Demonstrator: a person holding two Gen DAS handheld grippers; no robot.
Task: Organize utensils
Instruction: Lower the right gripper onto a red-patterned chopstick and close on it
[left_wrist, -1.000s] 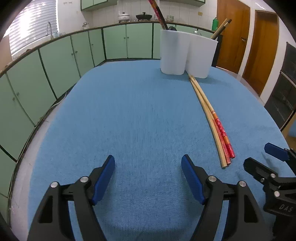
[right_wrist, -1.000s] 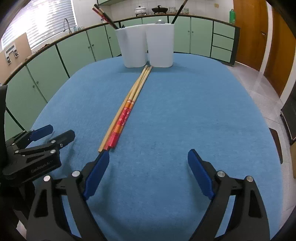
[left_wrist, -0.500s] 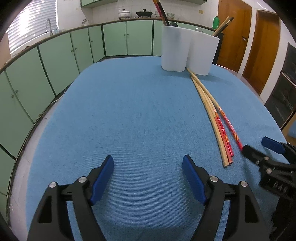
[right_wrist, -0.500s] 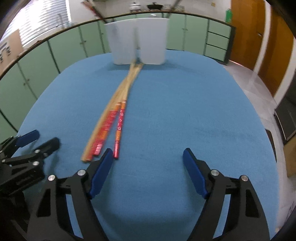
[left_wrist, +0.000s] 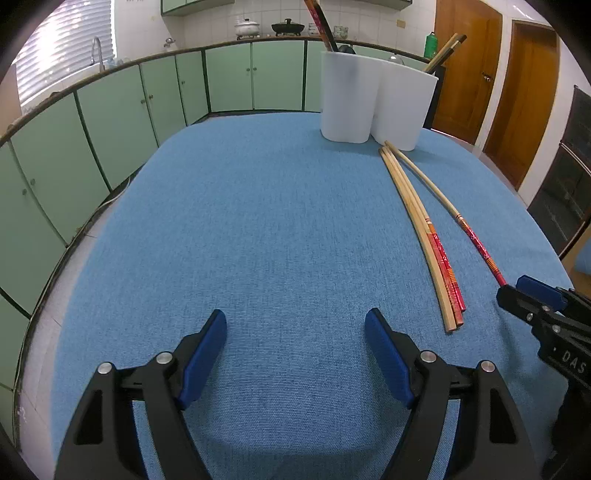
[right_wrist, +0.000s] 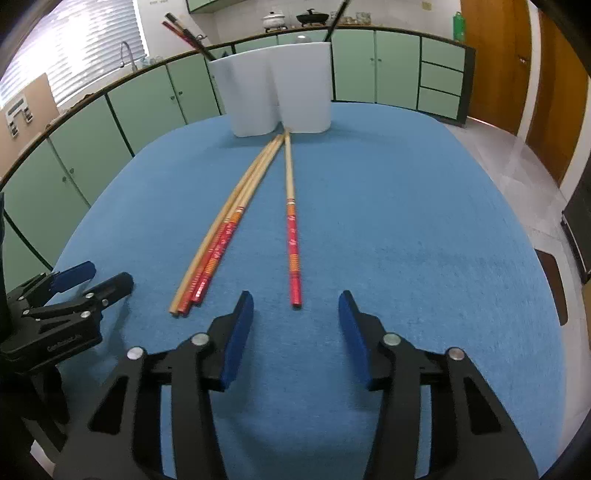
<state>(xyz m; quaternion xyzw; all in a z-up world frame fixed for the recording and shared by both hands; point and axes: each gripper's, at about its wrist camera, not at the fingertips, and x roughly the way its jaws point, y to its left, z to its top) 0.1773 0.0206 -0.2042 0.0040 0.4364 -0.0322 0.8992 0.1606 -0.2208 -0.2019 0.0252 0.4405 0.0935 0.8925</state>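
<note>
Right wrist view: at 12 o'clock the white holder (right_wrist: 280, 96) carries dark chopsticks (right_wrist: 184, 31), while the closing right hand-held gripper (right_wrist: 295, 325) grasps nothing.

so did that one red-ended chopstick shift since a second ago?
Yes. The lone chopstick has swung its red end right, away from the bundle; tips still meet near the white holder.

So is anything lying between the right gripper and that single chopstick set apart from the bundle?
Nothing visible. The lone chopstick lies on bare blue cloth, its red end just ahead of the right gripper, whose jaws are closing with nothing between them. The bundle lies off to one side.
</note>
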